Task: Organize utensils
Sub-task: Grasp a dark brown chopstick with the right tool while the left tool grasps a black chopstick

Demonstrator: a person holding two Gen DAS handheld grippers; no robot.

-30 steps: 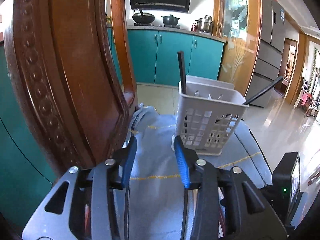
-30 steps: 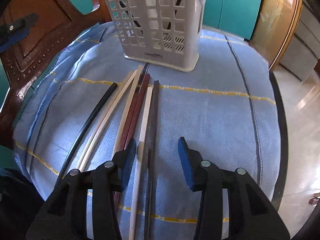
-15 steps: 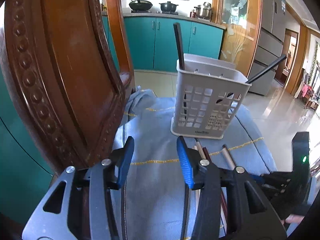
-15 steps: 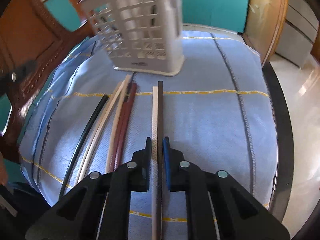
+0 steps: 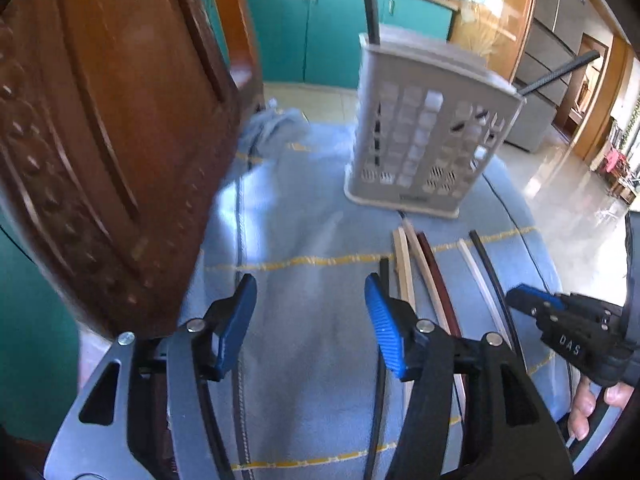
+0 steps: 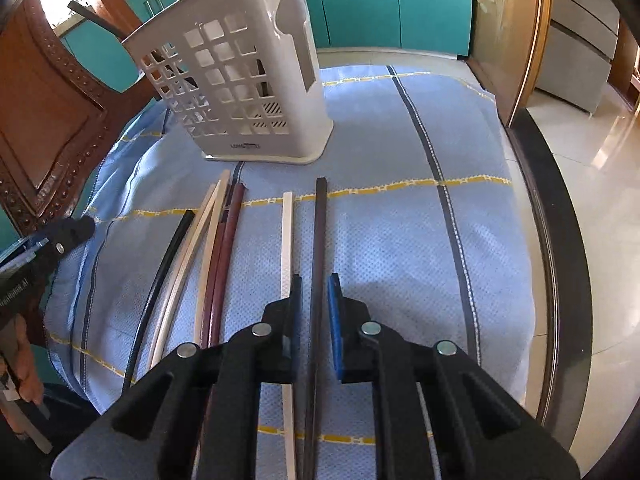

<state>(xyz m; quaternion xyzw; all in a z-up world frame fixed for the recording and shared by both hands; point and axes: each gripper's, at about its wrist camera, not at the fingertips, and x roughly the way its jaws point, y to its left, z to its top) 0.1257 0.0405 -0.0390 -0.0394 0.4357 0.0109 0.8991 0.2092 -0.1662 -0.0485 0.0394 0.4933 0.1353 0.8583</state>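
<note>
A white slotted utensil basket point(image 6: 240, 80) stands at the far side of the blue cloth, with black chopsticks point(image 5: 370, 0) sticking out of it. In front of it lie a black chopstick point(image 6: 168, 268), a cream pair point(image 6: 196, 248), a maroon pair point(image 6: 224, 256) and a single cream one point(image 6: 287, 248). My right gripper point(image 6: 314, 300) is shut on a dark brown chopstick point(image 6: 319, 232), which runs forward between its jaws. My left gripper point(image 5: 310, 292) hovers low over the cloth left of the sticks; its jaws are opening and hold nothing.
A carved wooden chair back point(image 5: 100, 140) rises close on the left. The table's dark rim point(image 6: 560, 260) curves along the right, with tiled floor beyond. Teal cabinets point(image 5: 320, 28) stand behind. A hand point(image 5: 588, 408) holds the right gripper.
My right gripper closed, first around the cream and dark brown sticks, and now only the dark one is between its jaws. My left gripper sank, tilted down and spread wider.
</note>
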